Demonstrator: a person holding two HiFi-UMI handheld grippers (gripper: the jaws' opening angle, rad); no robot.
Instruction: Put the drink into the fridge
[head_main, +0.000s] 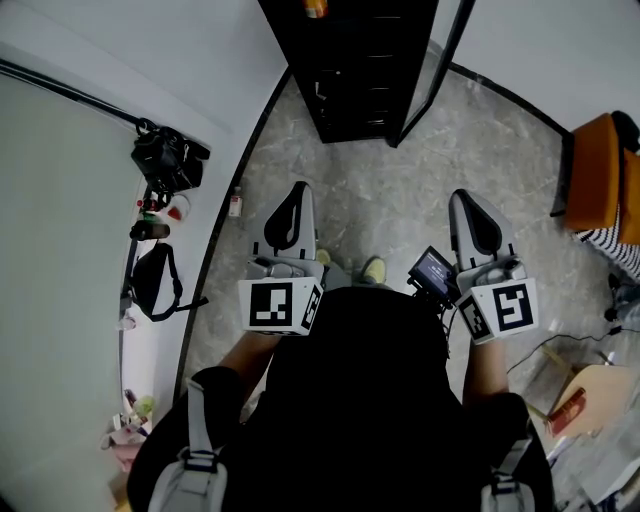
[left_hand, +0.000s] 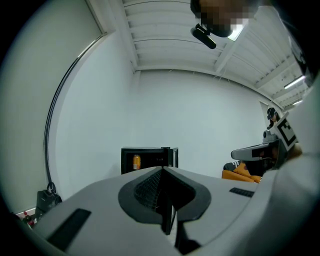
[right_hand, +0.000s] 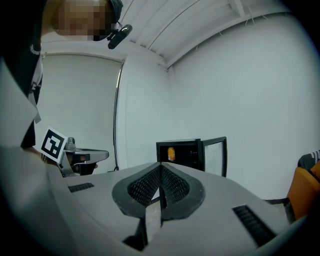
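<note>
A small black fridge (head_main: 360, 70) stands ahead on the floor with its glass door (head_main: 432, 70) swung open to the right. An orange drink can (left_hand: 136, 161) stands inside it on the left; the right gripper view shows the same can (right_hand: 171, 153) in the fridge (right_hand: 187, 152). My left gripper (head_main: 297, 190) and right gripper (head_main: 468, 197) are held side by side at waist height, well short of the fridge and pointing at it. Both are shut with nothing between the pads. In the left gripper view the jaws (left_hand: 162, 168) meet at the tip, as do those of the right gripper (right_hand: 160, 164).
A camera on a stand (head_main: 168, 160) and a black bag (head_main: 155, 280) sit by the white wall at left. A small bottle (head_main: 235, 203) stands at the wall's foot. An orange chair (head_main: 600, 175) is at right, with a cable (head_main: 570, 345) and a box (head_main: 590, 395) nearby.
</note>
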